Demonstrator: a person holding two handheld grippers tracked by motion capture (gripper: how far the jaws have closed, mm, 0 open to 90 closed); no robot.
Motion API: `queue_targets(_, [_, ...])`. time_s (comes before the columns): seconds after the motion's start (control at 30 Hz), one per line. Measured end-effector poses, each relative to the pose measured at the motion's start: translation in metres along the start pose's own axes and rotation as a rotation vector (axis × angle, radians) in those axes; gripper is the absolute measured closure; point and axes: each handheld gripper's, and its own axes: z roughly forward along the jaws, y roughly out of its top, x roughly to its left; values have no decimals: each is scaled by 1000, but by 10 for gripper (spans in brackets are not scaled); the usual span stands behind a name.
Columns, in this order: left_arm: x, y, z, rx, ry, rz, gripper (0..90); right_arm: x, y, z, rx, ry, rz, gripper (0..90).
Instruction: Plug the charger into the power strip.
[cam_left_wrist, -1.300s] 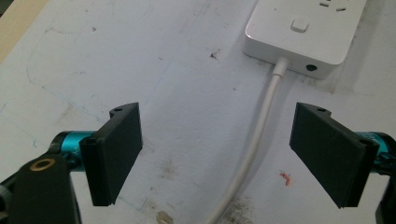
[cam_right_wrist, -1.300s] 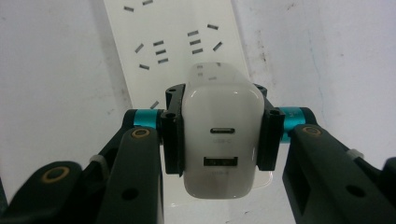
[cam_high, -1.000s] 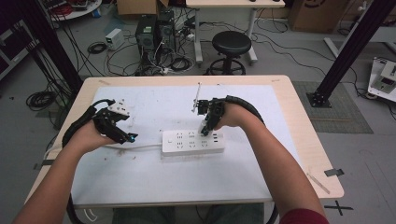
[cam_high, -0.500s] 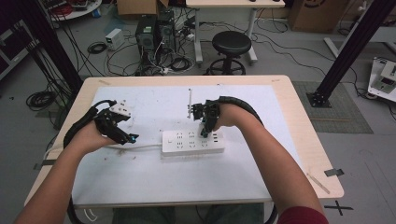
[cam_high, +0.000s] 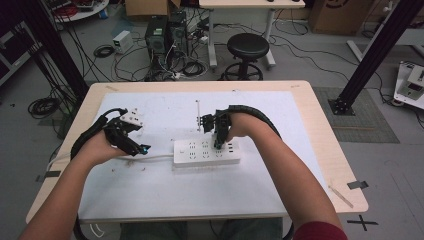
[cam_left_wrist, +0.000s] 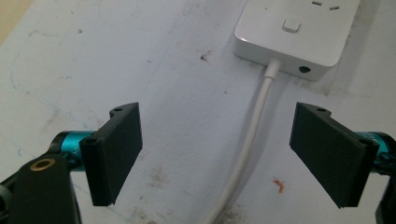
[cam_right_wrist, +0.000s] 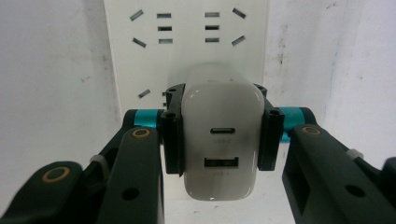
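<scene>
A white power strip lies mid-table, its sockets facing up. My right gripper points down over the strip's right part and is shut on a white USB charger, which sits against the strip's face; two USB ports show on its back. My left gripper rests left of the strip, open, its jaws standing either side of the strip's white cord without touching it. The strip's end with its switch lies just ahead of the left jaws.
The white mat covers most of the wooden table. A thin upright rod stands just behind the strip, beside my right hand. A stool, computer towers and cables sit on the floor beyond the far edge.
My right gripper has shifted left and come down onto the strip with the charger. The left gripper has stayed in place.
</scene>
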Motion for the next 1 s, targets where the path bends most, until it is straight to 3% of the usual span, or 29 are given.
queue_targets(0.07, [0, 0, 1, 0, 2, -3, 171, 1, 0, 1, -14, -13, -13, 637])
queue_targets(0.17, [1, 0, 3, 2, -2, -2, 171, 1, -4, 1, -30, -3, 14, 637])
queue_targets(0.23, [1, 1, 4, 7, -6, -1, 171, 2, -1, 2, -29, -24, -14, 637])
queue_targets(0.27, [0, 1, 5, 8, -7, -3, 171, 4, -3, 1, -28, -21, 9, 637])
queue_targets(0.37, [-1, 2, 7, 6, -8, -4, 171, 0, -5, 3, -58, -15, -6, 638])
queue_targets(0.4, [-1, 3, 7, 9, -6, -1, 171, -1, -5, 3, -56, 0, 14, 638])
queue_targets(0.53, [-3, 4, 7, 8, -6, 6, 171, 4, 0, 5, -33, -33, -10, 638])
queue_targets(0.67, [-5, 5, 8, 6, -10, 5, 171, 0, 0, 5, -23, -4, 18, 639])
queue_targets(0.73, [-4, 4, 8, 10, -12, 7, 171, 1, 1, 5, -17, -4, 25, 638])
queue_targets(0.77, [-4, 4, 8, 10, -12, 7, 171, 0, 2, 5, -15, -8, 4, 638])
queue_targets(1.0, [-3, 3, 6, -1, -6, -1, 171, 0, 2, 5, -7, -4, 23, 634])
